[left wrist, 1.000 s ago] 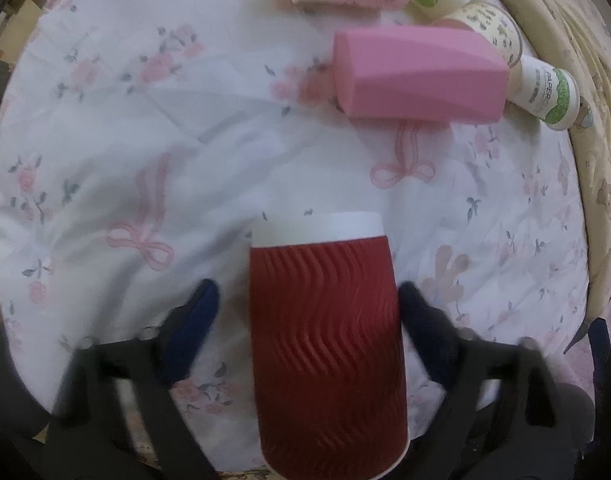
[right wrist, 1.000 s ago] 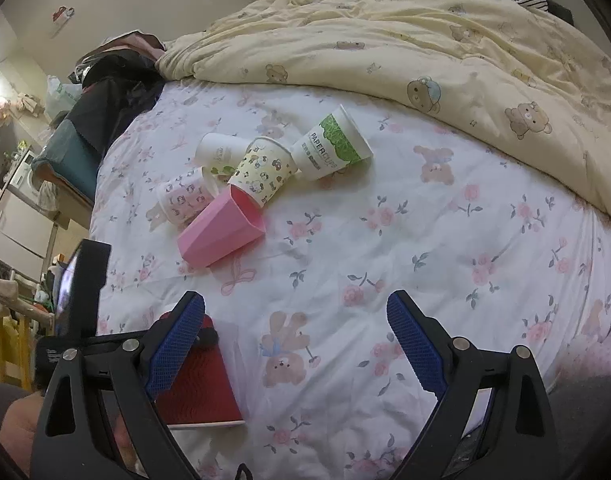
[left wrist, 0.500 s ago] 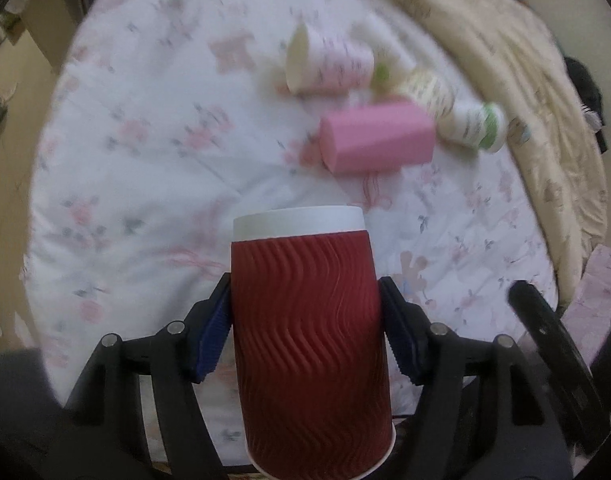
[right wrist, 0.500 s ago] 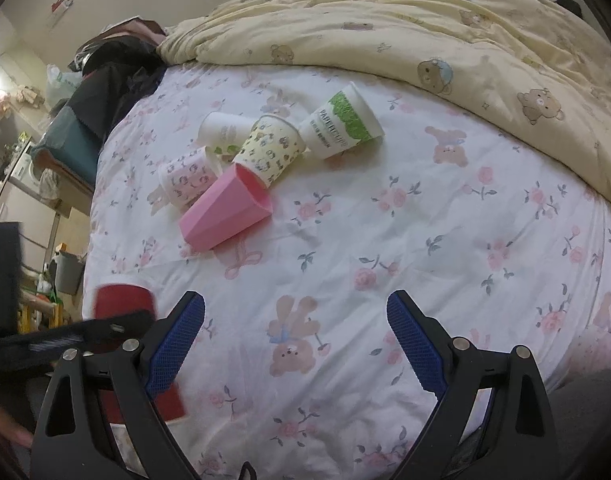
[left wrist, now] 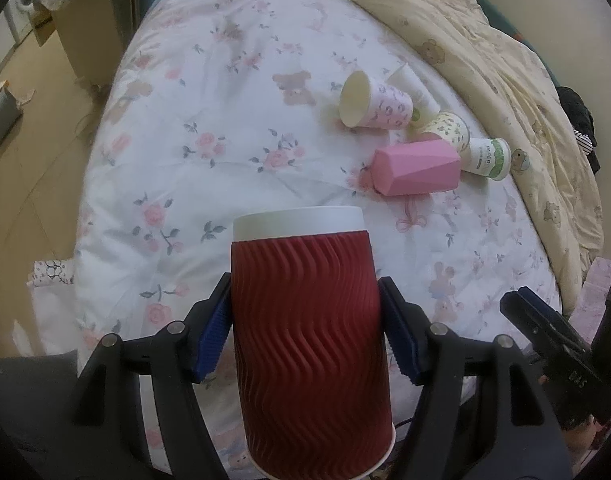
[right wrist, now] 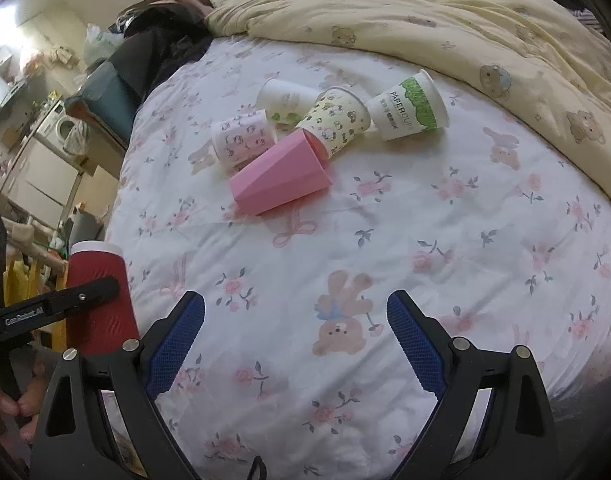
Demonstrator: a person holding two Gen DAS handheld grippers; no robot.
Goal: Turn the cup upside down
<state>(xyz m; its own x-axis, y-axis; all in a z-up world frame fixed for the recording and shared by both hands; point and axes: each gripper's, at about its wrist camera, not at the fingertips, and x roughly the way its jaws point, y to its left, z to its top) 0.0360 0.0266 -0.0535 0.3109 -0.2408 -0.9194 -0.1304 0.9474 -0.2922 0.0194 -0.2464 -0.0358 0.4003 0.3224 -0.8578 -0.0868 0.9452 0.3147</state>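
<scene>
My left gripper (left wrist: 305,332) is shut on a red ribbed paper cup (left wrist: 309,344) with a white base end pointing away from the camera. It holds the cup in the air above the near edge of the bed. The cup also shows in the right wrist view (right wrist: 99,296), at the far left, clamped by the left gripper's black finger. My right gripper (right wrist: 297,344) is open and empty, low over the flowered sheet (right wrist: 425,240). It also shows at the right edge of the left wrist view (left wrist: 545,332).
A pink faceted cup (right wrist: 281,180) lies on its side mid-bed, with several printed paper cups (right wrist: 409,108) lying behind it. A yellow bear-print duvet (right wrist: 465,20) is bunched along the far side. Furniture and clutter stand left of the bed.
My left gripper closed on the red cup and lifted it off the sheet, pulling back from the bed. The right gripper stayed open and barely moved.
</scene>
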